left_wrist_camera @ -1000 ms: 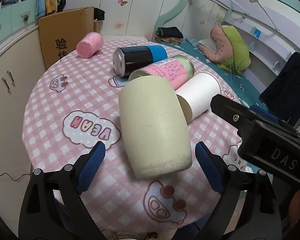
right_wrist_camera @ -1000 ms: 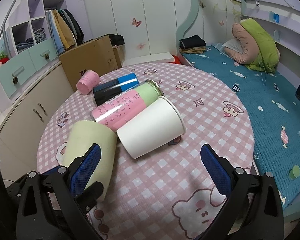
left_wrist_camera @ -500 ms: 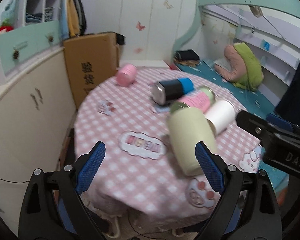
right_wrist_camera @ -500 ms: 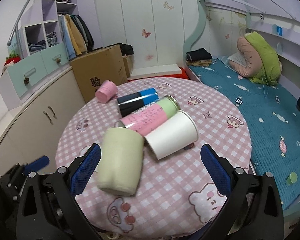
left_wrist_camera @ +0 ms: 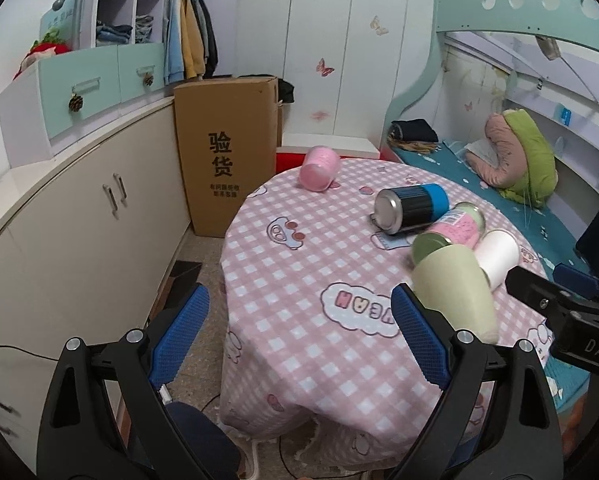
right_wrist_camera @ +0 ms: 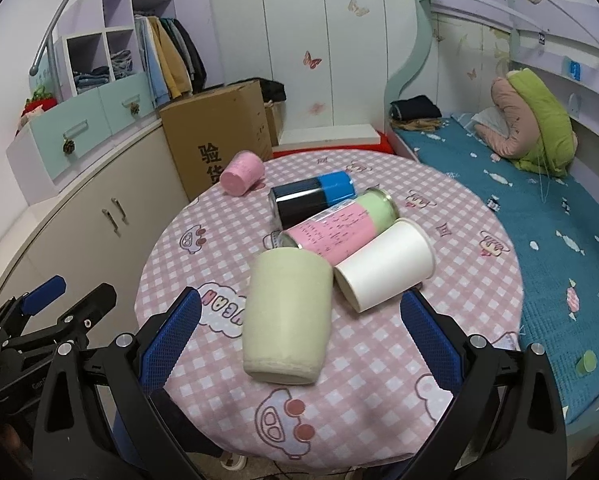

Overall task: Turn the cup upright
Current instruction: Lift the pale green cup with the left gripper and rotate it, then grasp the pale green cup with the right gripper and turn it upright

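Pink checked table [right_wrist_camera: 479,216]: green cup [right_wrist_camera: 285,314] on its side; box [left_wrist_camera: 225,152] at 11 reads "验货"; both grippers [left_wrist_camera: 299,338] [right_wrist_camera: 299,338] spread, empty.

In the left wrist view, the left gripper's right finger [left_wrist_camera: 417,338] covers the pale green cup's [left_wrist_camera: 455,292] lower edge. The right gripper [left_wrist_camera: 559,316] (cut off by the frame's edge) hides the table's [left_wrist_camera: 299,280] far side, and the small print on the pink-and-green can [right_wrist_camera: 339,226] is unreadable.

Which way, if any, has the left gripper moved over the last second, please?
Yes. The left gripper has pulled back from the table and leftward: the cream cup, earlier large between its fingers, now lies smaller beside the right finger.
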`<move>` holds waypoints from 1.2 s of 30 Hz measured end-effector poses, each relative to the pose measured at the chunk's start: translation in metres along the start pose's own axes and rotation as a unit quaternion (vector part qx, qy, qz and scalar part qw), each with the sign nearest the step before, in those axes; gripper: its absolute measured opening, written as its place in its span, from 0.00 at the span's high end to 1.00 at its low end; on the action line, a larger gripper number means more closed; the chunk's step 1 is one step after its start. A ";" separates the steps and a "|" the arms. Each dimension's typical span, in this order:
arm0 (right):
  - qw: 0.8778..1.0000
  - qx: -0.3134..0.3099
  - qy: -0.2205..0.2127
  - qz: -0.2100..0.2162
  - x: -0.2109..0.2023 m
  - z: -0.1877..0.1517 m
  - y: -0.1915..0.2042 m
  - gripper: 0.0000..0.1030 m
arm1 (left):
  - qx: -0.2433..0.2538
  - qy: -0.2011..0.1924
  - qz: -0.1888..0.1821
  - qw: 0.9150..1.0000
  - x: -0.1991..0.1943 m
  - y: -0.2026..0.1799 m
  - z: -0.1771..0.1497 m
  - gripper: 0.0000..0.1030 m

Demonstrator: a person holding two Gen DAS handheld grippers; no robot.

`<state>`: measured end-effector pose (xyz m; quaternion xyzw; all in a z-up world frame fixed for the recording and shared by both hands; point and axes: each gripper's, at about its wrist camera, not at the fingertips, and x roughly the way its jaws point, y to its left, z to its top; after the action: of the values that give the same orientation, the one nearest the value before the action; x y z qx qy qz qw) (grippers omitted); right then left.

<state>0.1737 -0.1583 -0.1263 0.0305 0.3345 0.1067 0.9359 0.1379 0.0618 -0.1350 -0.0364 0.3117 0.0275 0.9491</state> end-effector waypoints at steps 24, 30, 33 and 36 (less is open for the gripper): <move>0.985 0.047 0.160 0.038 0.125 0.000 -0.002 0.20 | -0.014 0.060 -0.016 0.998 0.060 0.023 -0.002 0.10; 0.990 0.025 0.139 0.030 0.110 0.004 0.000 0.26 | -0.015 0.060 -0.022 0.998 0.059 0.020 -0.002 0.10; 0.993 0.008 0.117 0.017 0.095 0.006 0.004 0.26 | -0.015 0.058 -0.024 0.998 0.056 0.018 -0.002 0.10; 0.996 -0.002 0.087 0.015 0.081 0.009 0.007 0.26 | -0.015 0.053 -0.023 0.998 0.052 0.017 -0.002 0.10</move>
<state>0.2390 -0.1338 -0.1690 0.0242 0.4137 0.1237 0.9017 0.1772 0.0800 -0.1679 -0.0594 0.3605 0.0088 0.9308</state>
